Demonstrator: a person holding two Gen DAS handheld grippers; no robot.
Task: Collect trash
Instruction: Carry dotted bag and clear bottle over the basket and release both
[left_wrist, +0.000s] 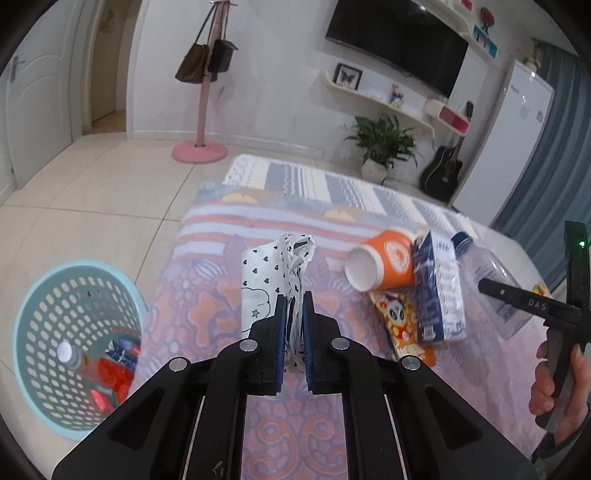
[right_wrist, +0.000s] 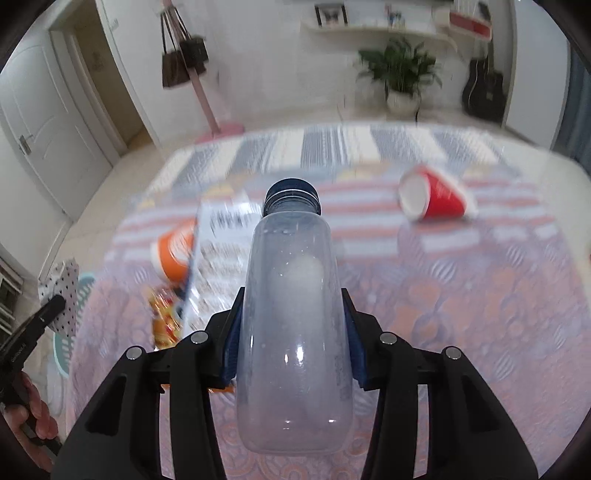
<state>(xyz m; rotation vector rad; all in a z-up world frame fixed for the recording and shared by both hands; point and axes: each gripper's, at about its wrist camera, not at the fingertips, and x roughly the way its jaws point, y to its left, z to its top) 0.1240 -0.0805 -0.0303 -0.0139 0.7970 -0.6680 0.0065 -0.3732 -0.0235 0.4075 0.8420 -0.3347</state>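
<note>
My left gripper (left_wrist: 294, 299) is shut on a white crumpled bag with black hearts (left_wrist: 275, 275), held above the patterned table. My right gripper (right_wrist: 293, 299) is shut on a clear plastic bottle with a dark blue cap (right_wrist: 293, 314); the bottle also shows in the left wrist view (left_wrist: 491, 284). On the table lie an orange paper cup (left_wrist: 384, 264), a blue-and-white carton (left_wrist: 439, 288), a yellow snack wrapper (left_wrist: 400, 328) and a red cup (right_wrist: 432, 199). A light blue perforated basket (left_wrist: 55, 295) stands on the floor at the left, holding a bottle and red wrappers.
The table has a patterned orange and purple cloth (left_wrist: 258, 435). A pink coat stand (left_wrist: 201, 110) with bags, a potted plant (left_wrist: 384, 144), a black guitar (left_wrist: 443, 170) and a white fridge (left_wrist: 506, 147) stand beyond the table. The tiled floor (left_wrist: 92, 206) lies to the left.
</note>
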